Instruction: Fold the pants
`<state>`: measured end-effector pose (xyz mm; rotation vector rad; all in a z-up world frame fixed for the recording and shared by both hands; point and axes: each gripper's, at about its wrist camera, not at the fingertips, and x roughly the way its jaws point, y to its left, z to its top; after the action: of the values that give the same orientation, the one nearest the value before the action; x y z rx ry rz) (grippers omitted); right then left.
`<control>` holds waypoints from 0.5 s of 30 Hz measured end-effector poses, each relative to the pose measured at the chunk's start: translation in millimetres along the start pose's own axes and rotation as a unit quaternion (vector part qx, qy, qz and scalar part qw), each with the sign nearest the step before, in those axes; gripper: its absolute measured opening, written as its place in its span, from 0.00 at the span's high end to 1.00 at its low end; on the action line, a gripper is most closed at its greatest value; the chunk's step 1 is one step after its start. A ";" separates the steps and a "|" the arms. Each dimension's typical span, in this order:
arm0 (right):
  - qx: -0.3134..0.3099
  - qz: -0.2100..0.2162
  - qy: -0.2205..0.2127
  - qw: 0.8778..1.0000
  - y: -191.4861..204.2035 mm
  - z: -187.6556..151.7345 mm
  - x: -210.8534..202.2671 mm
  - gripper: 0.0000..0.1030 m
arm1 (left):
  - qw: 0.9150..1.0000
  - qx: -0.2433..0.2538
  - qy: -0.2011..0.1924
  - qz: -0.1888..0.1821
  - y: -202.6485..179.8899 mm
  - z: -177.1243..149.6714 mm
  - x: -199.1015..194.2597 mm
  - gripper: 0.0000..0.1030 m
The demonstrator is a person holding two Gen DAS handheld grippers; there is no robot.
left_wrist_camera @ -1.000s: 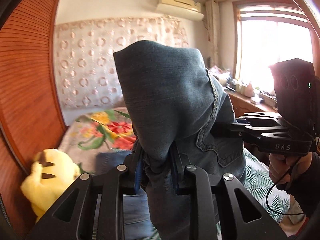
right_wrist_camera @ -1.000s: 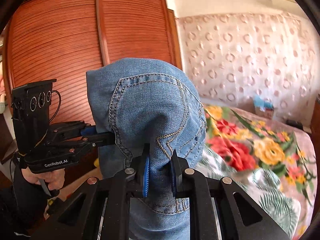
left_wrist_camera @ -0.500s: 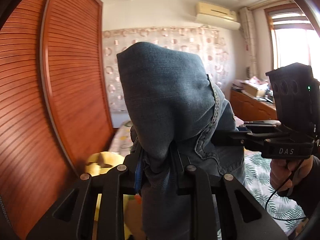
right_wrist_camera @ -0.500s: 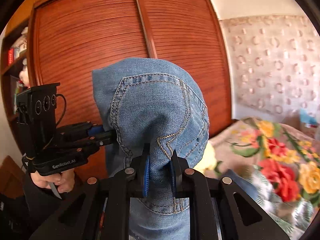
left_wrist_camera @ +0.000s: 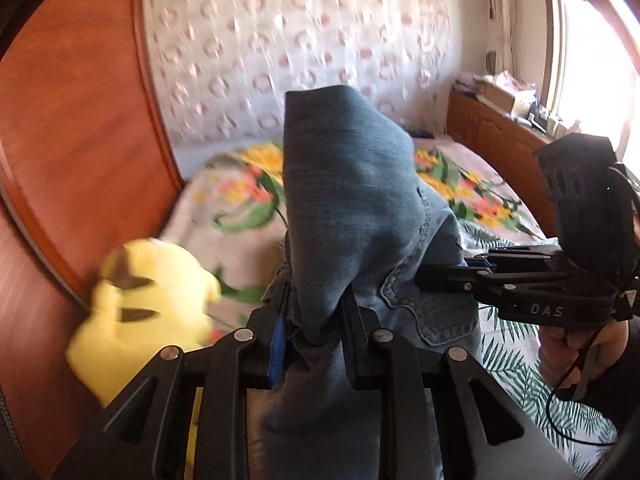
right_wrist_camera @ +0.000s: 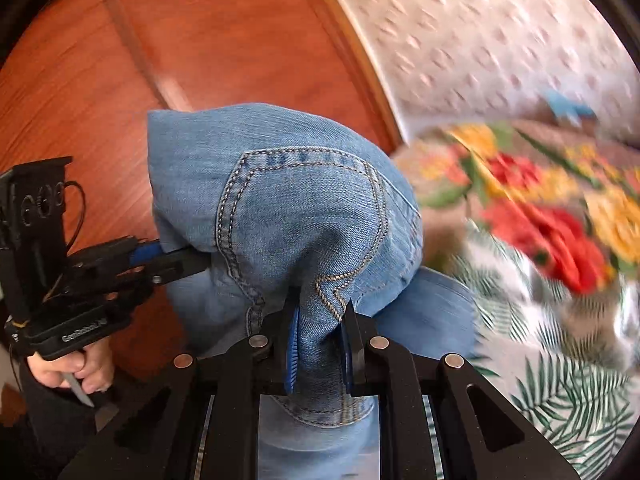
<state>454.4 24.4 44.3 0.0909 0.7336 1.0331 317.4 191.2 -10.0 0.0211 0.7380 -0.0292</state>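
Both views had swung down from the wooden doors toward the bed (left_wrist_camera: 224, 216), and the yellow toy (left_wrist_camera: 140, 312) showed again. The left gripper (left_wrist_camera: 316, 328) and right gripper (right_wrist_camera: 322, 344) still pinched the jeans (right_wrist_camera: 288, 216), held up above the bed.

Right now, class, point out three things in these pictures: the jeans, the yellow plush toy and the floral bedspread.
jeans (right_wrist_camera: 300, 216): right wrist view, on the stitched back pocket.
yellow plush toy (left_wrist_camera: 148, 304): left wrist view, on its blurred yellow body.
floral bedspread (right_wrist_camera: 552, 232): right wrist view, on a red flower of the print.
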 end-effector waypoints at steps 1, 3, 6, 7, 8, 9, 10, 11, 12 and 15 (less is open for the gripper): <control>0.012 -0.001 0.000 1.000 -15.6 -2.2 3.3 0.84 | 1.000 0.001 0.000 -0.001 -2.1 0.2 6.7 0.76; 0.018 -0.004 -0.001 1.000 -33.2 -2.5 7.4 0.83 | 1.000 0.008 -0.001 0.005 -11.4 0.9 16.3 0.76; 0.011 -0.013 0.004 1.000 -42.7 -0.2 14.9 0.78 | 1.000 0.004 0.005 0.006 -6.9 3.7 23.8 0.76; 0.012 -0.016 0.006 1.000 -46.9 0.6 15.4 0.66 | 1.000 0.002 0.006 0.005 -5.9 7.8 23.3 0.75; 0.012 -0.027 0.007 1.000 -49.8 1.3 15.2 0.56 | 1.000 0.002 0.007 0.005 -5.9 8.1 23.3 0.75; 0.014 -0.036 0.008 0.999 -50.9 2.1 14.8 0.54 | 1.000 0.003 0.008 0.006 -6.8 9.5 22.2 0.75; 0.015 -0.035 0.009 0.999 -48.5 2.1 13.7 0.53 | 1.000 0.002 0.008 0.005 -8.2 10.6 19.7 0.73; 0.014 -0.034 0.008 0.999 -43.3 2.4 13.5 0.53 | 1.000 0.001 0.007 0.004 -7.8 10.6 19.0 0.72; 0.008 -0.040 0.007 0.999 -41.1 3.9 10.9 0.53 | 1.000 -0.001 0.006 0.004 -7.9 11.7 18.5 0.71; -0.018 -0.070 0.000 0.997 -10.0 2.4 -2.1 0.53 | 1.000 -0.007 0.002 0.008 -9.0 10.9 9.3 0.58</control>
<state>462.7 18.0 43.2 0.0091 0.7103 0.9126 331.2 181.7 -8.3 0.0130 0.7414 -0.0079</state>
